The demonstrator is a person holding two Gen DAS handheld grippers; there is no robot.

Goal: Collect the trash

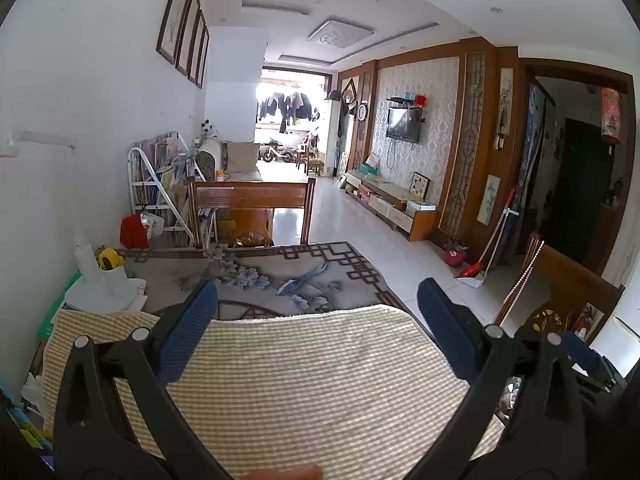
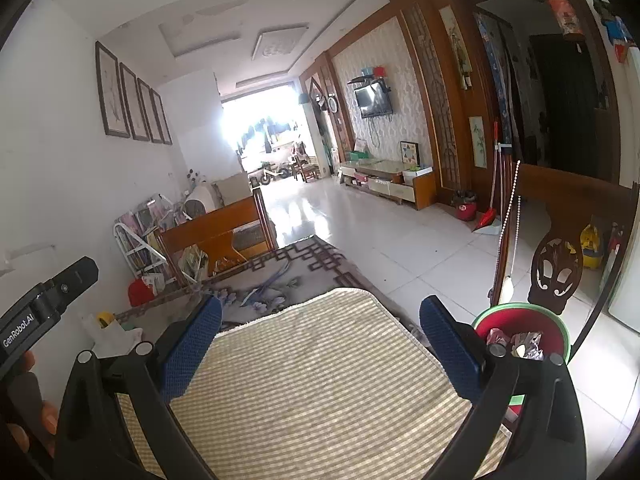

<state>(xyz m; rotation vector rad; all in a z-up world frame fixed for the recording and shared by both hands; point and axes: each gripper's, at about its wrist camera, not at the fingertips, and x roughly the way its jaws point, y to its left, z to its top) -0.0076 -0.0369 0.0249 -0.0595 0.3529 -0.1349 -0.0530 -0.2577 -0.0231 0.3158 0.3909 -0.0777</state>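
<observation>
Trash [image 2: 520,342] sits in one red bin with a green rim [image 2: 558,316], on the floor just past the right edge of the tabletop. I can see a few crumpled wrappers in it, but they are too jumbled to count. One checked yellow mat [image 1: 320,376] covers the near part of the tabletop, and a grey cloth with flowers [image 1: 280,276] lies under it and runs to the far edge. At the far left corner stand two white bottles [image 1: 100,268], touching a yellow thing. The left gripper [image 1: 318,300] hangs above the mat with its two blue fingers [image 1: 188,332] spread wide apart and nothing between them. The right gripper [image 2: 320,316] hangs above the mat too, fingers wide apart and bare, and its right finger sits in front of the bin. A hand [image 2: 36,412] at the left edge of the right wrist view holds the black handle of the other gripper. One wooden chair [image 1: 250,208] stands at the far edge. Four framed pictures [image 1: 184,24] hang in a row on the left wall. One TV [image 1: 404,124] hangs on the right wall.
</observation>
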